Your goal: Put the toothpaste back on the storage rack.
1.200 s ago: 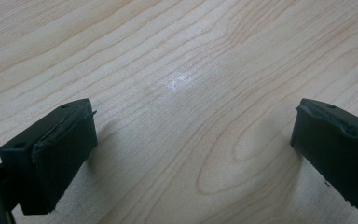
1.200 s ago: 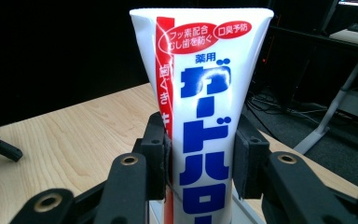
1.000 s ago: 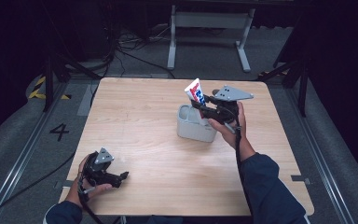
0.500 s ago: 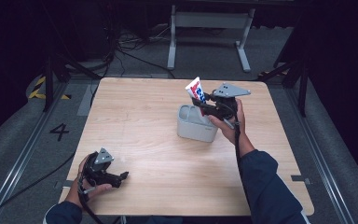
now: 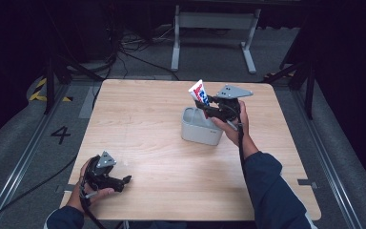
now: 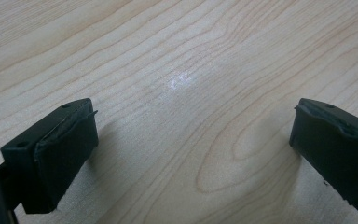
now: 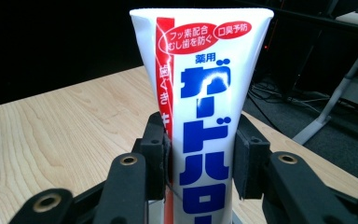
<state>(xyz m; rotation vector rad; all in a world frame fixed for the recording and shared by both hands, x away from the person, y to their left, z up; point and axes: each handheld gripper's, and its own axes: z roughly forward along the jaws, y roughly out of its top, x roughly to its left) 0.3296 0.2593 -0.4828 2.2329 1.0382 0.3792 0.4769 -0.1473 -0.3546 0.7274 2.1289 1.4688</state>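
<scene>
1. Nearest the person, the left claw [image 5: 124, 181] lies low on the counter [image 5: 147, 129] at its front left corner, in the same spot as a second ago. In the left gripper view its two jaws stand wide apart over bare wood, with nothing between them.

2. The left hand [image 5: 93, 183] rests beside it, wrist down on the counter, the claw pointing toward the counter's right side. It looks parked, taking no part in the work.

3. Farther off, toward the back right of the counter, the grey tub [image 5: 198, 128] has not shifted over the last second.

4. The right claw [image 5: 205, 106] is clamped on a toothpaste tube [image 5: 199, 92], which stands nearly upright with its flat crimped end on top, over the tub's far rim. Compared with a second ago the tube has barely moved, at most edging a little.

5. In the right gripper view the pads press the toothpaste tube [image 7: 205, 116] from both sides around its middle; its lower end is out of sight, so I cannot tell whether it is already inside the tub.

6. My reading: the tube is either going in or coming out, and the near stillness suggests a pause at the rim.

7. The right hand [image 5: 233, 125] reaches in from the right, forearm raised off the counter, claw levelled leftward.
</scene>
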